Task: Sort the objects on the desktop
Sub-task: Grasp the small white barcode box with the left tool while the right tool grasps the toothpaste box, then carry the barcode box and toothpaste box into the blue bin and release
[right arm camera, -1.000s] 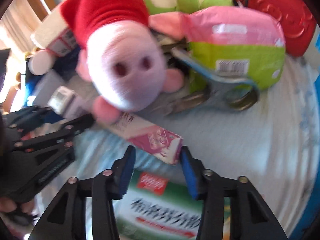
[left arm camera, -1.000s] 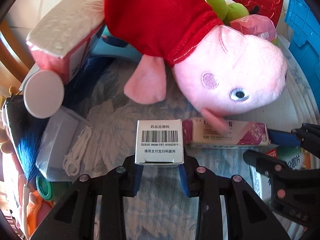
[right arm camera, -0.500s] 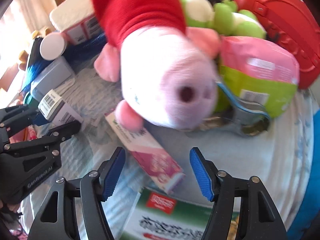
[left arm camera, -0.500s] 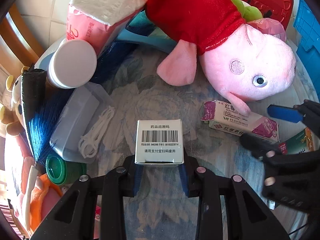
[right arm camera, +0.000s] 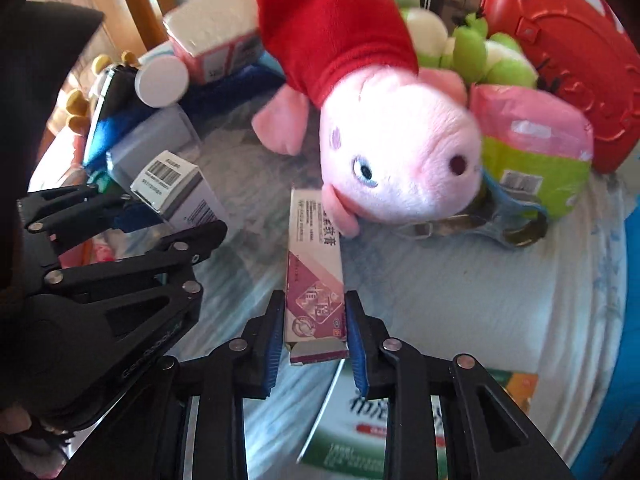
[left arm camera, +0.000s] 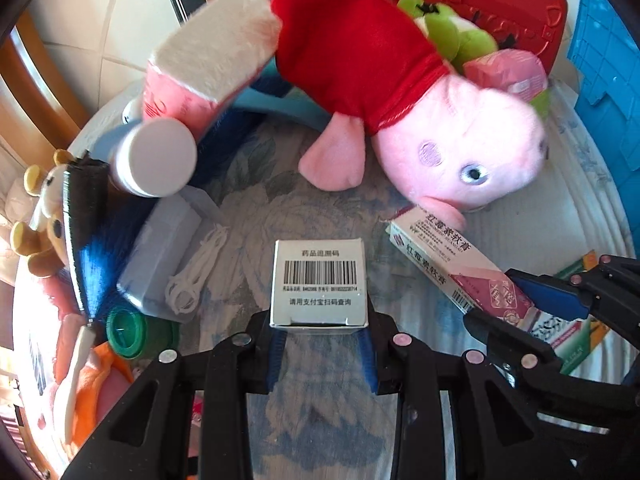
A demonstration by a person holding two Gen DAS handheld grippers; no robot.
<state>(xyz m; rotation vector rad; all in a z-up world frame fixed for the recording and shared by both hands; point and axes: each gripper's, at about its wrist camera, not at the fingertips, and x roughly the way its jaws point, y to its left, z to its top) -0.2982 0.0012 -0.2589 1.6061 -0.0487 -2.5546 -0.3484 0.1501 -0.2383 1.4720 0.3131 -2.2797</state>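
Note:
My left gripper (left arm camera: 320,344) is shut on a white medicine box (left arm camera: 319,282) with a barcode on its end, held above the floral cloth. The same box (right arm camera: 170,184) shows in the right wrist view, at the left, with the left gripper (right arm camera: 160,220) around it. My right gripper (right arm camera: 314,328) has its jaws closing on the near end of a long pink ointment box (right arm camera: 314,276); its blue pads press both sides. That pink box (left arm camera: 460,268) slants at the right of the left wrist view, its far end under the pink pig plush (left arm camera: 452,152).
Around the pig (right arm camera: 384,148) lie a tissue pack (left arm camera: 208,64), a white-capped jar (left arm camera: 160,160), a red case (right arm camera: 560,52), a green plush (right arm camera: 480,56), a pink-green packet (right arm camera: 536,152), a wrench (right arm camera: 508,220) and a green-white box (right arm camera: 380,424). A blue brush (left arm camera: 88,236) and clear case (left arm camera: 164,256) sit left.
The right gripper opened wide, then closed on the end of the pink ointment box. The left gripper, still holding the white box, rose and drew back from the pig.

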